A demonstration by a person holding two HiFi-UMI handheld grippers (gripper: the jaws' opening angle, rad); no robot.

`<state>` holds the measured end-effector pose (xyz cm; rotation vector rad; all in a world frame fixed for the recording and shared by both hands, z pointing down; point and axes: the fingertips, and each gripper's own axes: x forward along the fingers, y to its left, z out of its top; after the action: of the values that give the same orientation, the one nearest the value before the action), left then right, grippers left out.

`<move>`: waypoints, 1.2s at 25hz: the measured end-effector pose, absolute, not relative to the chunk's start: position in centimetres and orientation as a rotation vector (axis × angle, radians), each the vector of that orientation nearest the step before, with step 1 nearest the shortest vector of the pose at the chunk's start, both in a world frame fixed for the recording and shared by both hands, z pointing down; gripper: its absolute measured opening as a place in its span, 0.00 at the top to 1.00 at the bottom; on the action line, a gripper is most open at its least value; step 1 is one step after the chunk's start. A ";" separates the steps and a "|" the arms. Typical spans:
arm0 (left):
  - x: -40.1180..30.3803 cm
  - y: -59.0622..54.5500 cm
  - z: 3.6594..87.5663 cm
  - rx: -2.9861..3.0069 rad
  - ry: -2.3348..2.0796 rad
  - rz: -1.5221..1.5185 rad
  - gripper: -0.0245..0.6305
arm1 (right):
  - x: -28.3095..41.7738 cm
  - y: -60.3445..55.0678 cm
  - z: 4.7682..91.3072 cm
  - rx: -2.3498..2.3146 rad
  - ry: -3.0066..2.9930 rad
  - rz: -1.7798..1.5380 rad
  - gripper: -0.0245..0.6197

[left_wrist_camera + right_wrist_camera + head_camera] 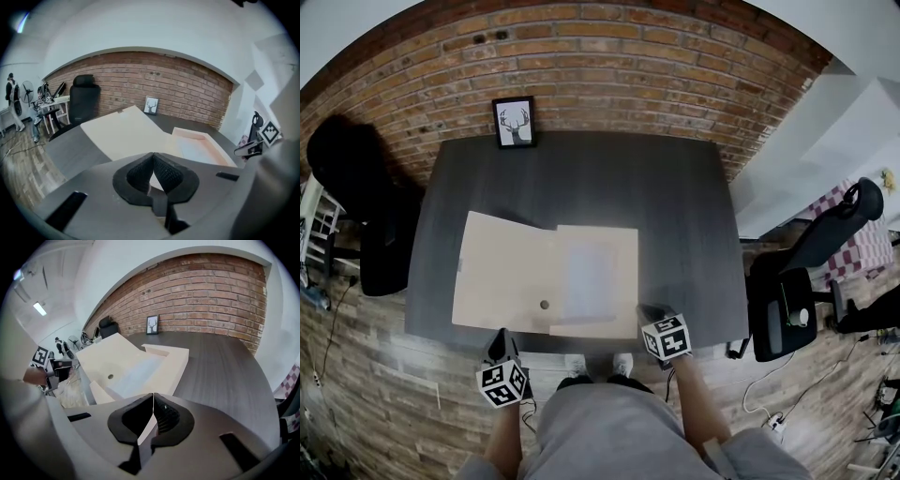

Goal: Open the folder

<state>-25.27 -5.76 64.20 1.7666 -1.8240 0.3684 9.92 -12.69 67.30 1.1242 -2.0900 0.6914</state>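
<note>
brick wall [600, 66] is seen behind a dark table [675, 234], with a framed deer picture [515, 122] stood at its far edge. the folder [511, 272] is laid open and flat at the table's middle, its long axis running left to right across the head view. it lies just up-frame of both tools. the left hand-held gripper [499, 336] is found just below the spread left cover, its jaws closed together on nothing. the right hand-held gripper [645, 312] is held just beside the lower right corner, likewise closed and empty. neither is clearly nearer, and the opening is judged done already.
</note>
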 end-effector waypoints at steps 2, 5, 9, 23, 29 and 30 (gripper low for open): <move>-24.2 -6.9 62.6 1.828 -1.812 0.368 0.96 | 9.4 -13.3 65.6 1.153 -2.134 0.647 0.96; -22.4 -8.9 59.9 1.918 -1.798 0.334 0.96 | 8.5 -14.5 62.1 1.213 -2.221 0.553 0.96; -20.0 -11.7 55.8 2.041 -1.798 0.283 0.96 | 7.3 -16.2 56.7 1.304 -2.322 0.397 0.96; -12.0 -18.0 41.0 2.419 -1.805 0.115 0.96 | 6.2 -17.4 39.1 1.603 -2.564 -0.084 0.96; -11.3 -18.7 37.9 2.465 -1.860 0.062 0.96 | 7.1 -17.4 37.0 1.654 -2.583 -0.135 0.96; -11.2 -18.7 37.8 2.465 -1.863 0.056 0.96 | 7.2 -17.5 37.1 1.658 -2.581 -0.130 0.96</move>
<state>-11.21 -18.74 37.76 2.4646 -1.8627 0.0556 7.16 -17.49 37.05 1.6576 -2.5809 -0.1295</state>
